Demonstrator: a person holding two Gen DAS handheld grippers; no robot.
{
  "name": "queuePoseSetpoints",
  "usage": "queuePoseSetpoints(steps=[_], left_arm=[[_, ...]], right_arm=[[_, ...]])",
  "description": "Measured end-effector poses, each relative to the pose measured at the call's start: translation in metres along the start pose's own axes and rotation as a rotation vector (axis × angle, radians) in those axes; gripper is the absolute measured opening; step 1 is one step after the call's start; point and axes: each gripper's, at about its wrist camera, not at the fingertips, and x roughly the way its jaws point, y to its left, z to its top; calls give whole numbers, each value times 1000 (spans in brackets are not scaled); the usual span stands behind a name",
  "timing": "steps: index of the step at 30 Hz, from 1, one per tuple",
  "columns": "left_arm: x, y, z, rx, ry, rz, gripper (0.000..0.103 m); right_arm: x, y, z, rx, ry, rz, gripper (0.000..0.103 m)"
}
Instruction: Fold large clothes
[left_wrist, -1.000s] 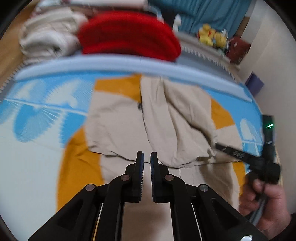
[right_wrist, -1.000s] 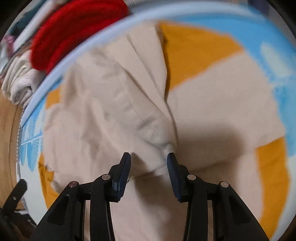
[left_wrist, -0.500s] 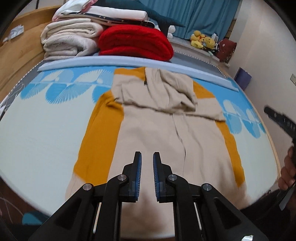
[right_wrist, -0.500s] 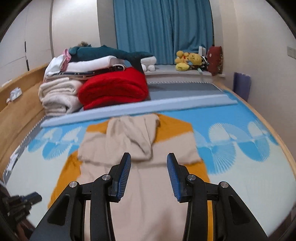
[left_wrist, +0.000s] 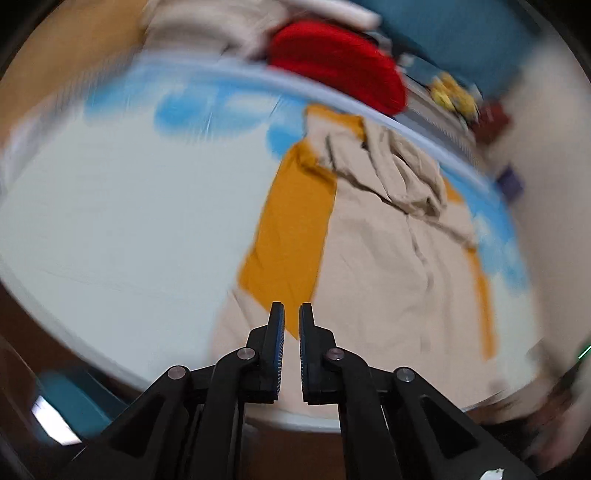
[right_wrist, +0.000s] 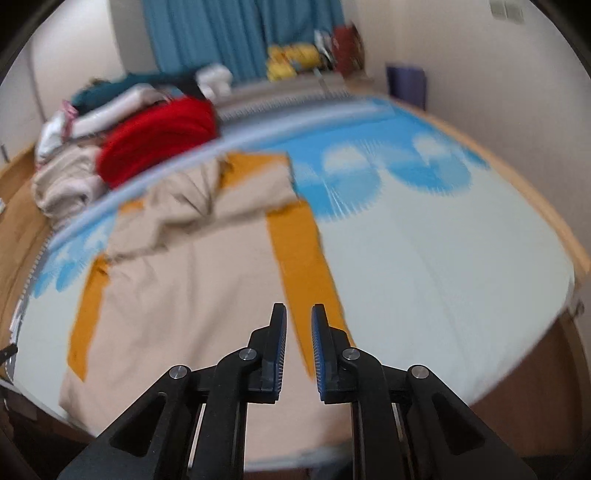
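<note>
A large beige hooded garment (left_wrist: 388, 266) with orange sleeves lies spread flat on the bed, its hood folded down onto the chest. It also shows in the right wrist view (right_wrist: 192, 280). My left gripper (left_wrist: 291, 314) hovers above the cuff end of one orange sleeve (left_wrist: 291, 236), jaws nearly together with a thin gap, holding nothing. My right gripper (right_wrist: 298, 315) hovers above the lower end of the other orange sleeve (right_wrist: 306, 266), jaws slightly apart and empty. Both views are motion-blurred.
The bed sheet (right_wrist: 443, 266) is pale with blue fan prints. A red blanket (right_wrist: 159, 136) and stacked folded linens (right_wrist: 70, 177) sit at the head of the bed. Blue curtains (right_wrist: 229, 33) and plush toys (right_wrist: 291, 59) are behind. A wooden bed edge (right_wrist: 546, 206) runs on the right.
Both grippers pulled back from the hood to the foot of the bed, then swung outward, left toward one sleeve, right toward the other. The right jaws have narrowed.
</note>
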Motion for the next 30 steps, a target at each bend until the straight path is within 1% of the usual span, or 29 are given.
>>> queuePoseSetpoints(steps=[1,2,3,5,7,8,9,10,11,12,13,14,17,19,20,21,22,23,24,26,28,30], left_arm=[[8,15,-1,-65,31,-3,4],[13,27,-1,-111,41,2,4],[19,37,-1,-152,47,-2,4],[35,53,-4,-202,59,2,4],[59,69,-5,-265,116,68,4],[65,71,-2,-286,134,77,4],[71,71,-1,-292,145,80,10],[76,69,1,-284,150,86,17],[79,69,2,-277,156,102,23],[83,68,1,-272,166,127,35],[88,69,1,-269,181,150,40],[94,68,-1,-262,204,180,40],[105,67,-7,-238,251,221,40],[113,64,-14,-206,283,243,32],[115,63,-15,-185,281,264,29],[115,59,-16,-152,275,289,14],[115,55,-17,-128,277,277,8],[113,54,-18,-122,275,269,8],[109,51,-19,-107,265,270,6],[97,48,-20,-101,243,252,5],[77,44,-23,-111,212,205,5],[69,41,-28,-103,217,187,5]], right_arm=[[8,-9,-3,31,36,21,18],[16,-18,-5,62,68,31,21],[23,-24,-6,88,95,20,23],[40,-34,-9,136,152,19,28],[54,-36,-15,134,182,22,32],[63,-36,-19,114,198,3,35],[69,-36,-24,97,215,-16,37],[78,-36,-28,79,249,-40,38],[85,-37,-31,71,280,-51,38],[90,-36,-33,64,298,-55,38],[96,-37,-34,53,318,-62,39],[102,-37,-37,40,340,-78,42],[114,-41,-44,47,383,-94,44],[117,-42,-47,55,397,-97,44],[117,-40,-48,52,399,-96,44],[117,-38,-49,44,401,-99,43],[116,-36,-51,32,399,-98,39],[116,-33,-51,23,396,-77,17],[113,-31,-51,24,388,-51,2],[97,-34,-47,39,339,-38,1],[79,-45,-42,97,300,-11,0],[69,-58,-43,140,299,-35,0]])
